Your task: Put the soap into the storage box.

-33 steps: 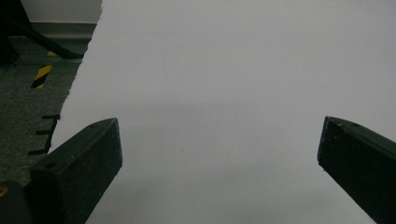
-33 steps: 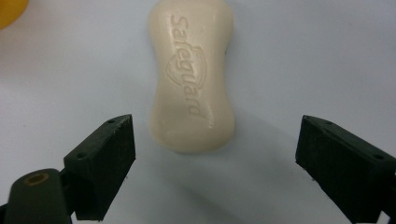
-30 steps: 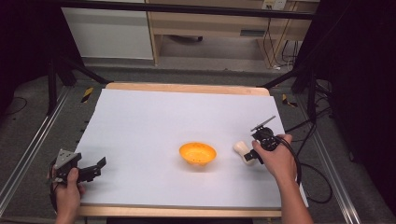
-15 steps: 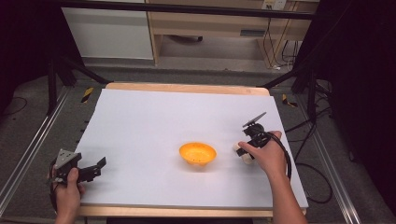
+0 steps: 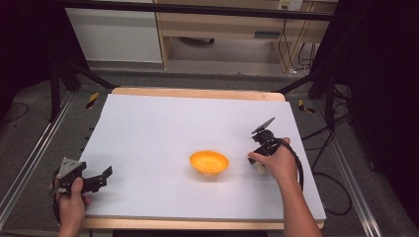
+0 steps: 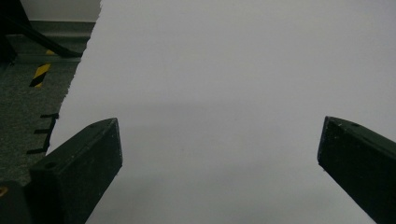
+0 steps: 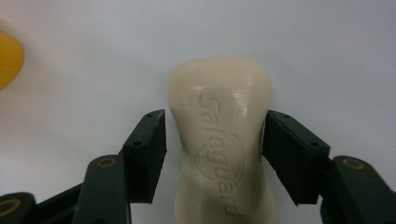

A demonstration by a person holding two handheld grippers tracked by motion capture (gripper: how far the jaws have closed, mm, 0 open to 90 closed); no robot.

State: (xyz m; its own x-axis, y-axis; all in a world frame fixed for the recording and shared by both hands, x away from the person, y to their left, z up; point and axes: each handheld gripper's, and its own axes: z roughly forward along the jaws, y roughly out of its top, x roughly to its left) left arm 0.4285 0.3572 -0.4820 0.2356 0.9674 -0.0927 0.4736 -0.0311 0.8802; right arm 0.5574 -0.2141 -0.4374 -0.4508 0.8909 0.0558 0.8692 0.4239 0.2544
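The right gripper (image 7: 212,149), closed on the soap (image 7: 220,140), has moved closer to the bowl (image 5: 209,162); the smooth soap may slip. The left gripper (image 5: 101,177) waits wide open and empty.

- You can read one word: "Safeguard", pressed into the face of the cream soap bar (image 7: 223,154) in the right gripper view (the last letters run off the bottom edge).
- The letters run lengthwise along the bar, with an oval emblem embossed around them.
- No other text, number or label is legible anywhere.
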